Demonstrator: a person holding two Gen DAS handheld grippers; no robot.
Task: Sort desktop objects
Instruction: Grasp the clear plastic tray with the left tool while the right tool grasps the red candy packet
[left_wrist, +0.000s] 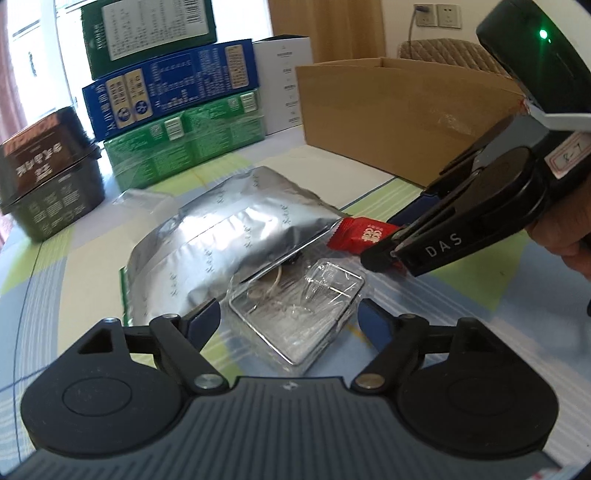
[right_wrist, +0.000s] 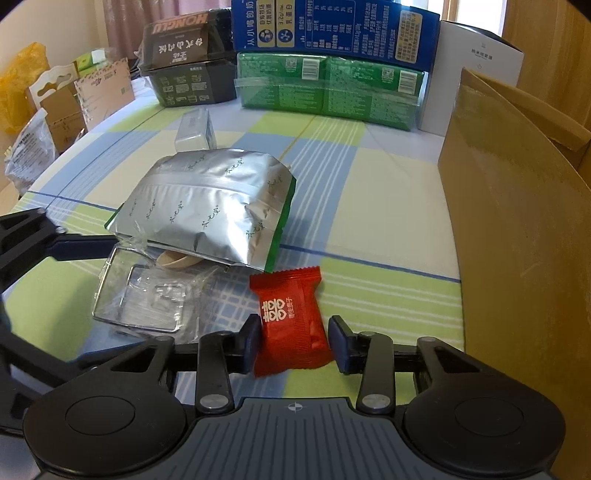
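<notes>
Step in hand: pick-up of the red candy packet by the right gripper, judged to be heading for the cardboard box standing just right of its fingers. Packet lies on the checked tablecloth between the two fingers; jaws partly closed around it. Left pad looks to touch the wrapper edge, right pad shows a thin gap, so grip not yet firm, though fisheye distortion makes contact hard to call. Next move calls for finishing the squeeze on the crinkly wrapper, then lifting clear before swinging toward the box.

Left gripper stands wide, holding nothing. Clear plastic case in loose film lies between and just ahead of its fingers, untouched. Silver foil pouch beyond, overlapping the case's far edge.
</notes>
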